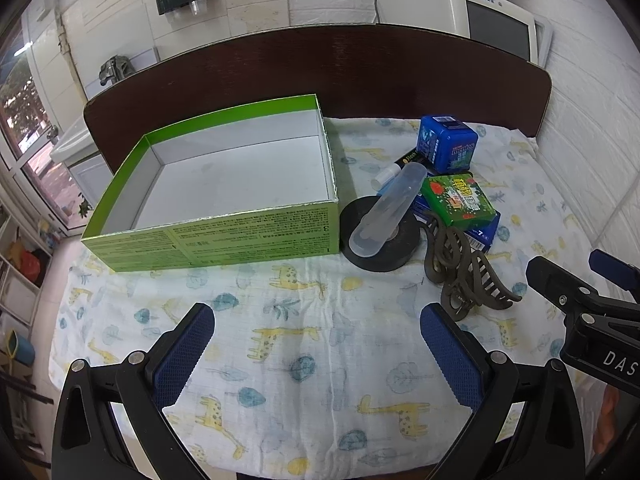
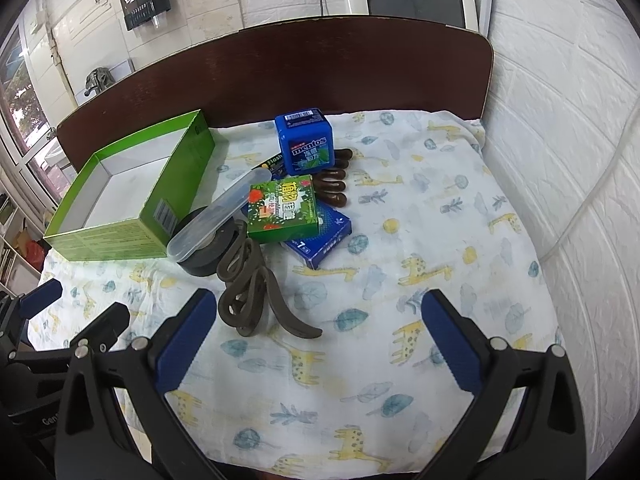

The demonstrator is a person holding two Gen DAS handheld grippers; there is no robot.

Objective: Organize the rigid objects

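An open green box [image 1: 236, 184] [image 2: 132, 192] with a white inside lies empty on the giraffe-print cloth. To its right is a pile: a black tape roll [image 1: 380, 240] [image 2: 208, 248] with a clear tube [image 1: 390, 208] [image 2: 220, 212] across it, a blue Mentos cube [image 1: 446, 144] [image 2: 306, 142], a small green box [image 1: 456, 200] [image 2: 282, 208] on a flat blue box [image 1: 484, 236] [image 2: 320, 240], and a brown hair claw [image 1: 460, 272] [image 2: 252, 292]. My left gripper [image 1: 318, 356] is open, near the table's front. My right gripper [image 2: 316, 350] is open, just right of the claw.
A dark wooden board [image 1: 320, 76] [image 2: 280, 68] stands behind the table. A second brown claw [image 2: 334, 184] lies behind the small boxes. A marker [image 1: 396, 166] pokes out under the cube. A white brick wall [image 2: 568, 140] runs along the right. The right gripper shows in the left wrist view [image 1: 580, 296].
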